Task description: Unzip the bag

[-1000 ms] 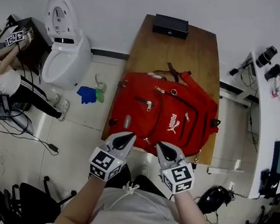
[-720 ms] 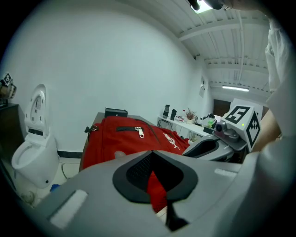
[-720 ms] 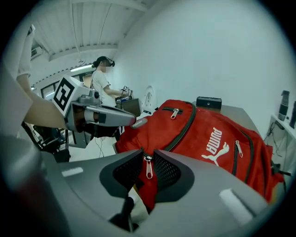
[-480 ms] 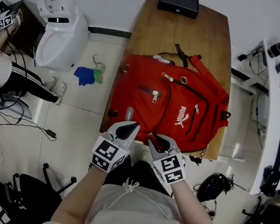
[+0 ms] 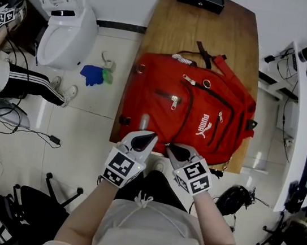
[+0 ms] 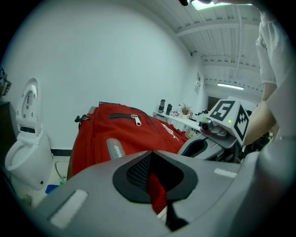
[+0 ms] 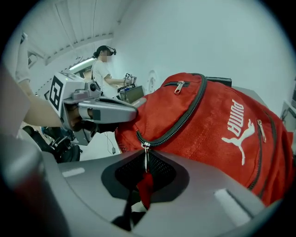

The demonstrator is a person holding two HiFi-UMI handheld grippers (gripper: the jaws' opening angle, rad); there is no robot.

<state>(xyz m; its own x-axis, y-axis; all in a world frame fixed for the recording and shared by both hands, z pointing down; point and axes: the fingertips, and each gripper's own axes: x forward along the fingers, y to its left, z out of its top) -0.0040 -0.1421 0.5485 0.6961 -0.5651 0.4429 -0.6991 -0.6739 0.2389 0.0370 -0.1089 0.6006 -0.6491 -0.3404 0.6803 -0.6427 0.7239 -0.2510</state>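
The wooden counter [image 5: 173, 30] is taken up over most of its near half by the red bag [image 5: 189, 113], which lies flat with its lower end at the counter's near edge and its carry handle toward the far edge. Over the last second both tools have been brought in to that near edge: the left gripper [image 5: 144, 140] has been kept almost where it was, while the right gripper [image 5: 177, 150], which a second ago stood farther to the right along the bag's rim, has been moved leftward until it sits just beside the left one. In the left gripper view the jaws are seen drawn together on a fold of the bag's red fabric [image 6: 156, 192], so the bag is pinned there. In the right gripper view the jaws are seen clamped on the red pull tab [image 7: 145, 183] that hangs from the slider [image 7: 145, 147] of the main zipper [image 7: 185, 118]. The zipper's teeth are meshed along the whole visible run, so no opening has been made yet. Both holds are judged to be set, and what is left is for the tab to be drawn along the track while the fabric is held back.
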